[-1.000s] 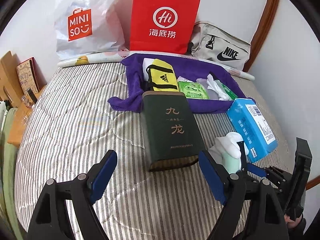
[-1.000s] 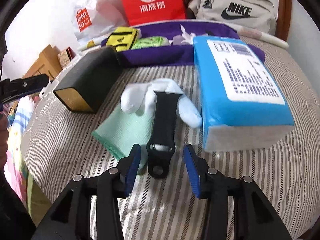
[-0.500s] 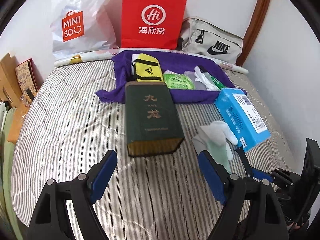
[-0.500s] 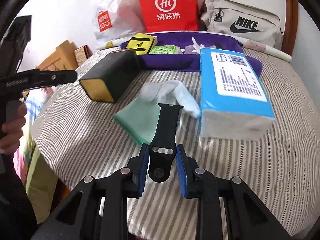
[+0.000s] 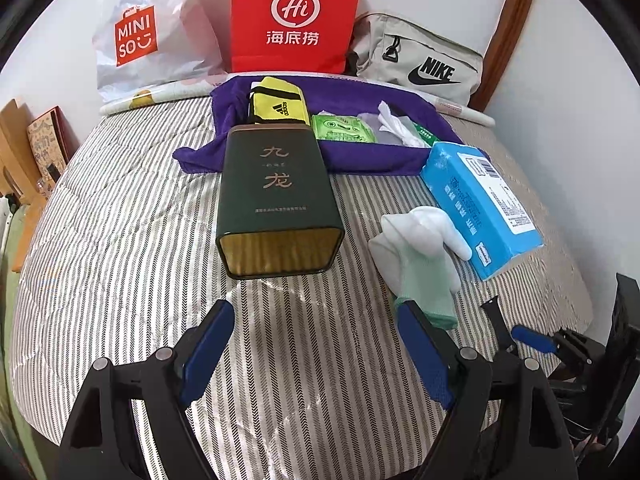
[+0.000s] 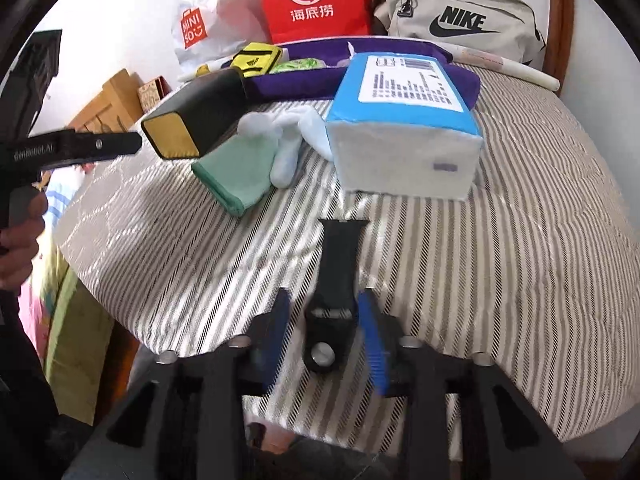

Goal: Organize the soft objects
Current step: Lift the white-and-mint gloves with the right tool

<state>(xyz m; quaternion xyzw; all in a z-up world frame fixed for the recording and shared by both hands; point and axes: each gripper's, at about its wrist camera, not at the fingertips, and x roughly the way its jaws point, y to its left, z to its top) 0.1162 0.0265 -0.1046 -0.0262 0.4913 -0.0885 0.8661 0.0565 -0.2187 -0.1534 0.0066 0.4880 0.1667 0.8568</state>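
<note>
My right gripper (image 6: pixel 325 326) is shut on a black watch strap (image 6: pixel 340 264) and holds it near the bed's front edge. The strap also shows in the left wrist view (image 5: pixel 494 316). A green and white glove (image 6: pixel 248 160) lies on the striped bed beside a blue tissue pack (image 6: pixel 404 120). In the left wrist view the glove (image 5: pixel 420 256) and the tissue pack (image 5: pixel 480 204) lie to the right. My left gripper (image 5: pixel 316 344) is open and empty, just in front of a dark green tin (image 5: pixel 276 196).
A purple cloth (image 5: pixel 360 160) at the back holds a yellow Adidas pouch (image 5: pixel 280 104), a green wipes pack (image 5: pixel 342 128) and white tissue. Behind stand a Miniso bag (image 5: pixel 144 36), a red paper bag (image 5: pixel 292 20) and a Nike bag (image 5: pixel 424 64). Wooden furniture stands at the left.
My right gripper closed on the watch strap and pulled it back off the glove toward the bed's front edge. My left gripper drew back from the tin.
</note>
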